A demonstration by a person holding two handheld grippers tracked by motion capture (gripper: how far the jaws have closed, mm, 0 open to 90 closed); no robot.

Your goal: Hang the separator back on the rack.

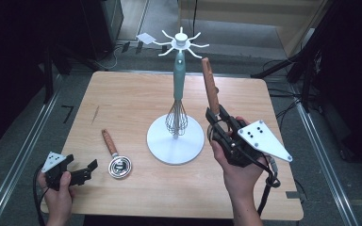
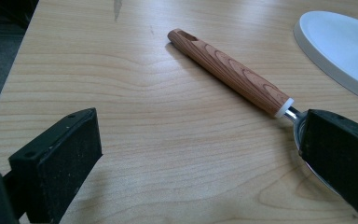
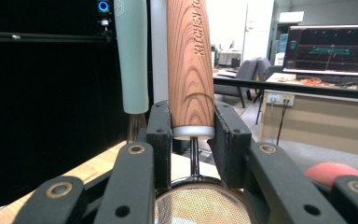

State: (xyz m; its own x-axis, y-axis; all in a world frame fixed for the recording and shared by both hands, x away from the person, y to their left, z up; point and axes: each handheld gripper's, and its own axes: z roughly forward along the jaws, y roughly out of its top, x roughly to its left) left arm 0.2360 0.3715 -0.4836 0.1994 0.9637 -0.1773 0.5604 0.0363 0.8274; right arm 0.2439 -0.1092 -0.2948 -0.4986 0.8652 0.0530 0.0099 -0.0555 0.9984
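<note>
high view: i see a light wooden table (image 1: 122, 101) with a white hanging stand (image 1: 175, 136) near its middle, round base, pole, hook crown on top. a teal-handled whisk (image 1: 178, 89) hangs from the crown, its wires just above the base. my right gripper (image 1: 215, 114) sits right of the stand, held in a hand (image 1: 240, 174), and is clamped on the lower end of a wood-handled strainer (image 1: 210, 84), handle pointing up and slightly away, near the whisk handle but apart from it. my left gripper (image 1: 86, 172) is at the near left corner, held low over the table, jaws spread wide and empty. a second wood-handled utensil (image 1: 115, 157) with a shiny metal bowl lies flat between the left gripper and the stand base, just beside the left jaws.

left gripper view: both black jaws stand far apart, nothing between them. the second wood-handled utensil (image 2: 230, 72) lies diagonally on the table, its metal bowl partly hidden behind the jaw at the right. edge of the stand base (image 2: 340, 46) at upper right.

right gripper view: jaws closed snugly on the strainer (image 3: 190, 70) at the metal collar of its handle, handle upright, mesh bowl low between the linkages. the whisk (image 3: 131, 56) handle and the stand pole sit just left of it, behind. an office with a monitor (image 3: 331, 49) shows far off.
</note>
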